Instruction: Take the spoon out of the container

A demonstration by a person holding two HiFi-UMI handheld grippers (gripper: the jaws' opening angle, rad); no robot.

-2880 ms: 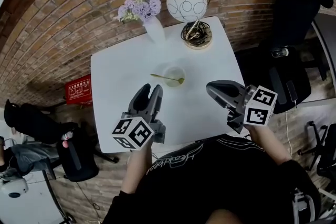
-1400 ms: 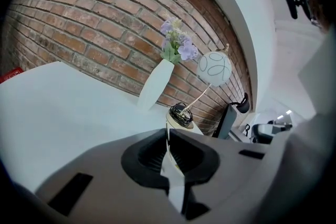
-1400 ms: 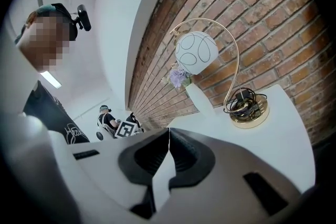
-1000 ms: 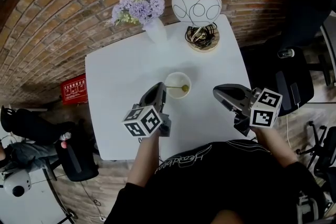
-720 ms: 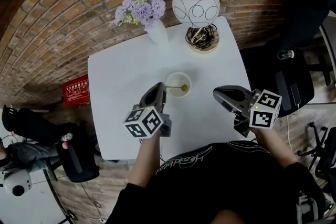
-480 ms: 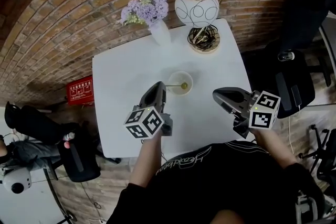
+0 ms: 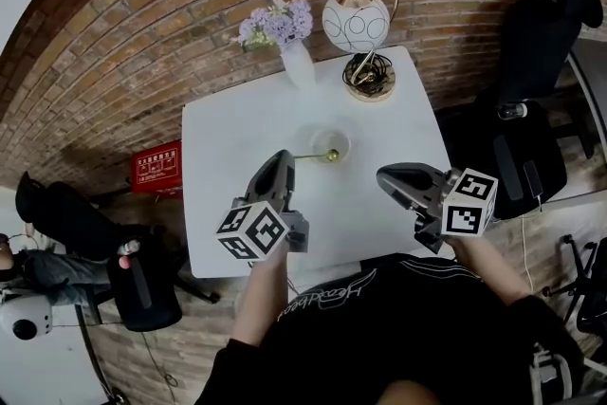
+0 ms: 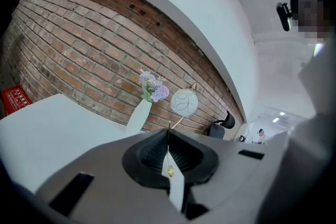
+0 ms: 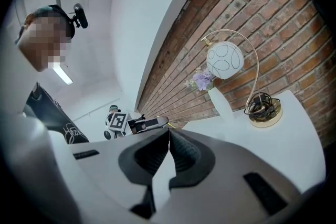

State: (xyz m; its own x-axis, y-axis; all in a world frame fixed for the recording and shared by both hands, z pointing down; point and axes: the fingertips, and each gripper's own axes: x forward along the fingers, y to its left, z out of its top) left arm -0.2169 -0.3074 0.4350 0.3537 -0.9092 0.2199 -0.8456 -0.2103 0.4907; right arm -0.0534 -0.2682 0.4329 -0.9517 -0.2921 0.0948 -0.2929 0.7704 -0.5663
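A small clear container stands mid-table on the white table. A thin gold spoon reaches from my left gripper toward the container, its bowl end over the near rim. The left gripper is shut on the spoon's handle. In the left gripper view the spoon shows as a fine gold line pinched between the closed jaws of the left gripper. My right gripper hovers to the right of the container, shut and empty. The right gripper also shows its jaws touching in its own view.
A white vase of purple flowers and a round gold lamp stand at the table's far edge by the brick wall. On the floor are a red box at the left and black chairs at the right.
The left gripper, earlier short of the container, has gone forward and shut on the spoon's handle. The spoon's bowl end has shifted toward the container's near rim. The right gripper barely moved.
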